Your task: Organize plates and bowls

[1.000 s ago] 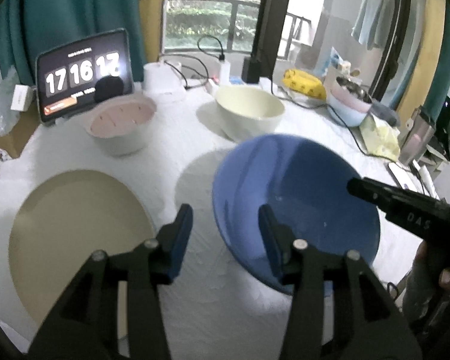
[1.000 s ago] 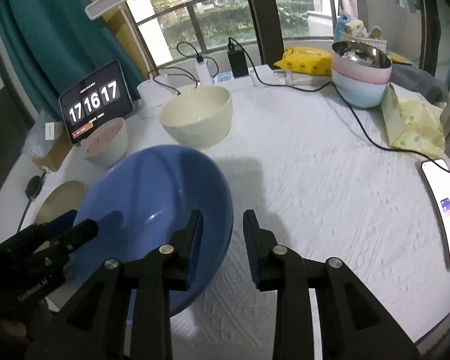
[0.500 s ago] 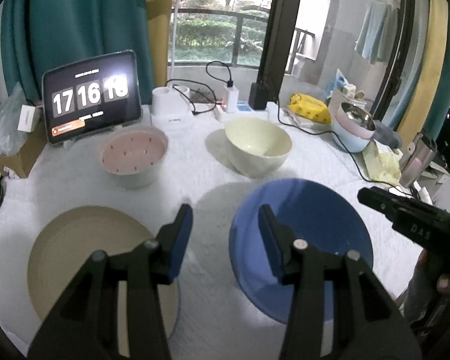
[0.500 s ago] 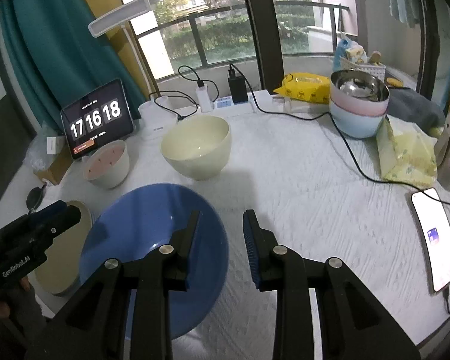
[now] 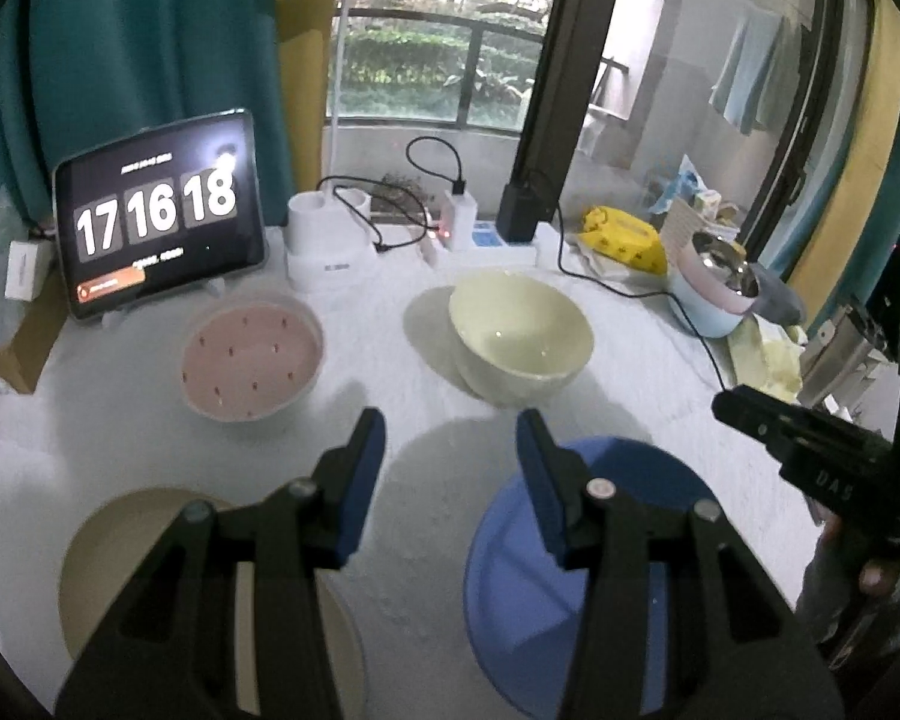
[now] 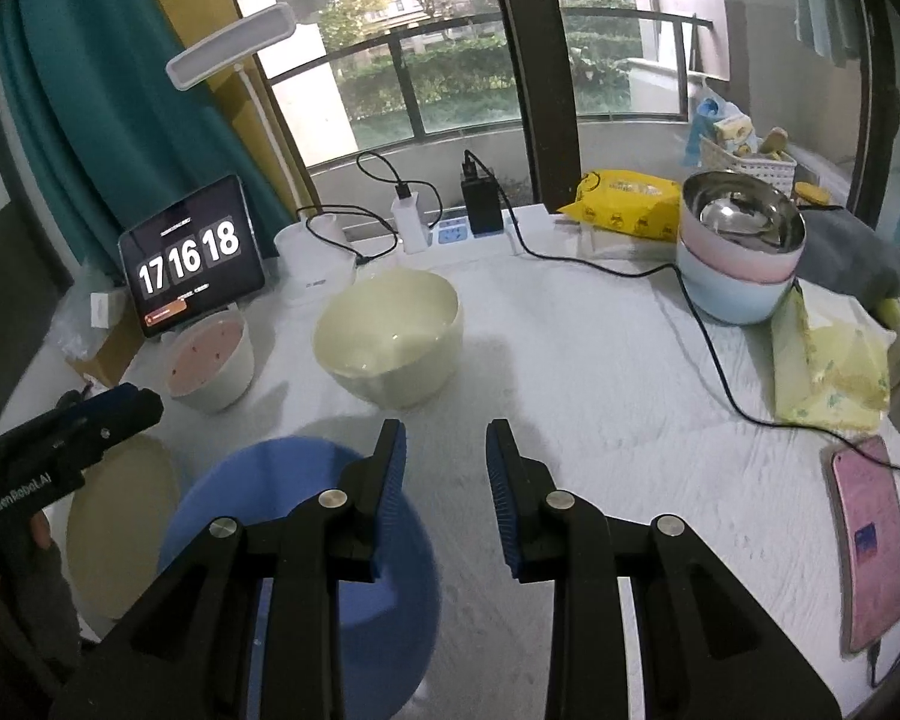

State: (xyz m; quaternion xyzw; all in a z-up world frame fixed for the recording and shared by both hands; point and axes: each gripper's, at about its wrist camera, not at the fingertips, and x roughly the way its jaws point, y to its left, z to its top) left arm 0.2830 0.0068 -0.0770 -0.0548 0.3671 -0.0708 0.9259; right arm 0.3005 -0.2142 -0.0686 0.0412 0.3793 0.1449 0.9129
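A blue plate [image 5: 624, 546] [image 6: 258, 516] lies on the white table near the front edge. A beige plate [image 5: 120, 546] [image 6: 120, 528] lies to its left. A pink bowl [image 5: 251, 357] [image 6: 210, 363] and a cream bowl [image 5: 519, 339] [image 6: 390, 336] stand farther back. My left gripper [image 5: 450, 462] is open and empty above the gap between the two plates. My right gripper [image 6: 444, 468] is open and empty, just right of the blue plate. Each gripper shows in the other's view, the right one [image 5: 810, 450] and the left one [image 6: 60, 450].
A tablet clock [image 5: 159, 216] [image 6: 189, 258], a lamp base [image 5: 327, 240], a power strip with cables [image 6: 468, 234] and a yellow packet [image 6: 624, 204] line the back. Stacked bowls [image 6: 738, 258] stand far right. A phone [image 6: 870, 540] lies by the right edge.
Both grippers have risen and pulled back from the blue plate, which now lies flat on the table; a second ago it was tilted up close between them.
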